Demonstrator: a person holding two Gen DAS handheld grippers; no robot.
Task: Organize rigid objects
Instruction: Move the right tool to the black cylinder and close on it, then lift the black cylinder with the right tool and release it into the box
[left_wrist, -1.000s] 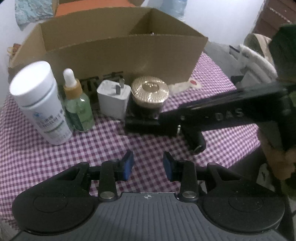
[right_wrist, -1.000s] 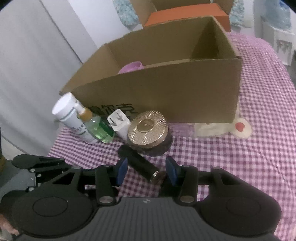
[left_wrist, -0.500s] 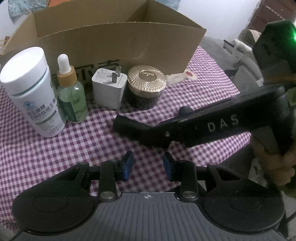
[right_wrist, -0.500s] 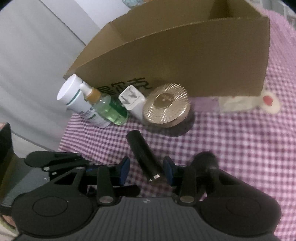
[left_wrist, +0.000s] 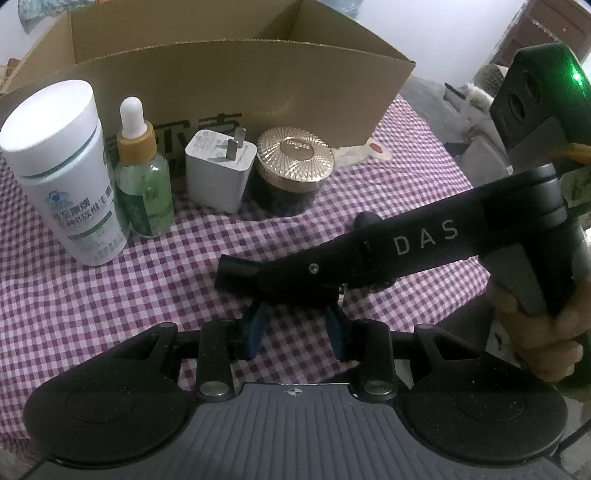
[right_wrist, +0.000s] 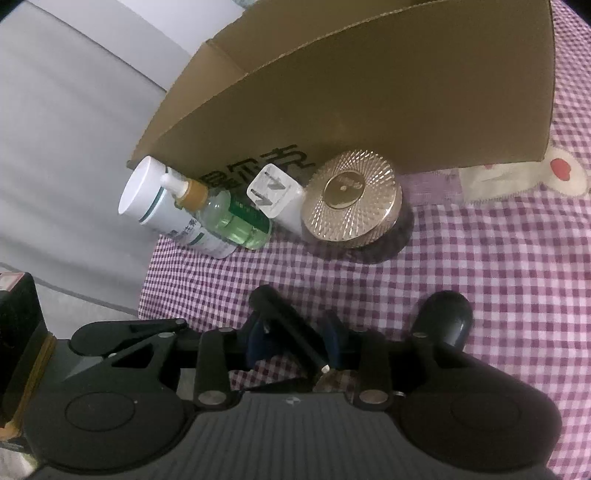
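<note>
A black cylinder (right_wrist: 286, 325) lies tilted between my right gripper's (right_wrist: 293, 338) blue pads, which are shut on it; its end (left_wrist: 234, 271) also shows in the left wrist view, held above the cloth. My left gripper (left_wrist: 297, 326) is open and empty, just below the right gripper's arm (left_wrist: 406, 245). In front of a cardboard box (left_wrist: 229, 77) stand a white bottle (left_wrist: 62, 173), a green dropper bottle (left_wrist: 142, 184), a white plug charger (left_wrist: 219, 173) and a gold-lidded jar (left_wrist: 293, 168). The same row shows in the right wrist view, with the jar (right_wrist: 351, 197) nearest.
A purple checked cloth (left_wrist: 110, 295) covers the table. A cream patch with a red dot (right_wrist: 524, 171) lies by the box's right corner. A grey wall or sofa side (right_wrist: 66, 129) stands left of the table edge.
My right gripper has lifted the black cylinder off the cloth and drawn it back from the jar toward the near side. The left gripper stayed open and shifted slightly.
</note>
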